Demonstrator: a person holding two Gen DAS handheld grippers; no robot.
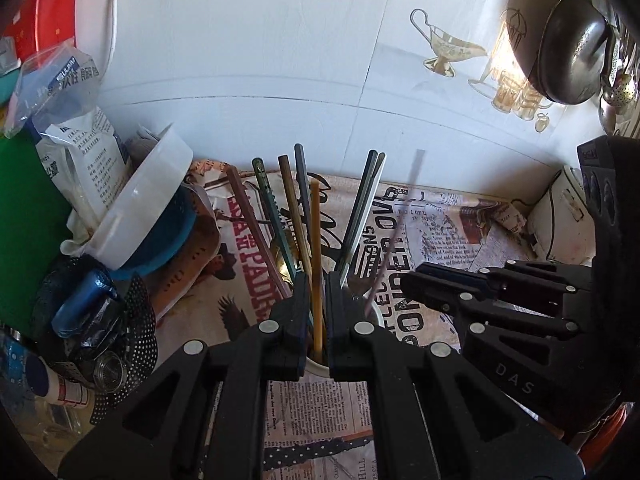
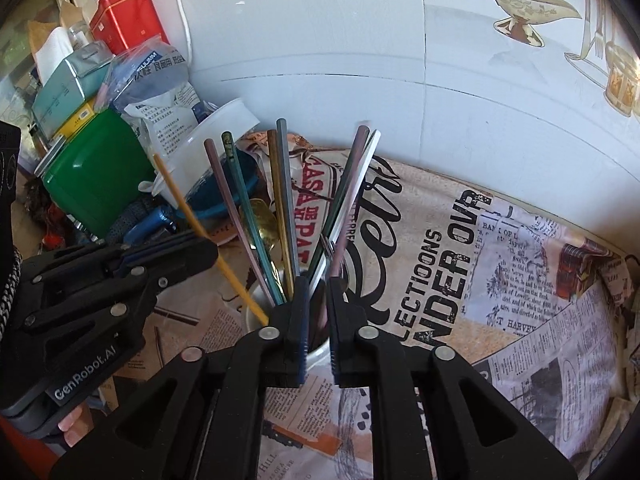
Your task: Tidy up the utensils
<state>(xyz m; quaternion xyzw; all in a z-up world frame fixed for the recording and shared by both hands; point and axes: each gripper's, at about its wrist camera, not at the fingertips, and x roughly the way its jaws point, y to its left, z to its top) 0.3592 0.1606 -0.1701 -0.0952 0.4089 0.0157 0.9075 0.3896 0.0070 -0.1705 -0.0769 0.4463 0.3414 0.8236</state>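
Observation:
A white utensil cup (image 2: 256, 312) stands on the newspaper-print mat, holding several coloured chopsticks (image 2: 286, 200), a gold spoon (image 2: 262, 220) and a fork (image 1: 358, 284). My left gripper (image 1: 318, 312) is shut on a yellow chopstick (image 1: 316, 248), held upright with its lower end in the cup (image 1: 316, 366). In the right wrist view this chopstick (image 2: 188, 204) slants up left from the cup through the left gripper (image 2: 200, 254). My right gripper (image 2: 318, 320) is just above the cup with a narrow gap between its jaws around a pink chopstick (image 2: 346, 216), which looks blurred in the left view (image 1: 394, 232).
Clutter fills the left: a green tin (image 2: 92, 184), a red tin (image 2: 124, 16), food bags (image 1: 84, 152), a white tub over a blue strainer (image 1: 144, 208), a black perforated steamer (image 1: 124, 340). A tiled wall is behind. A pan (image 1: 572, 48) hangs at upper right, above a white appliance (image 1: 560, 220).

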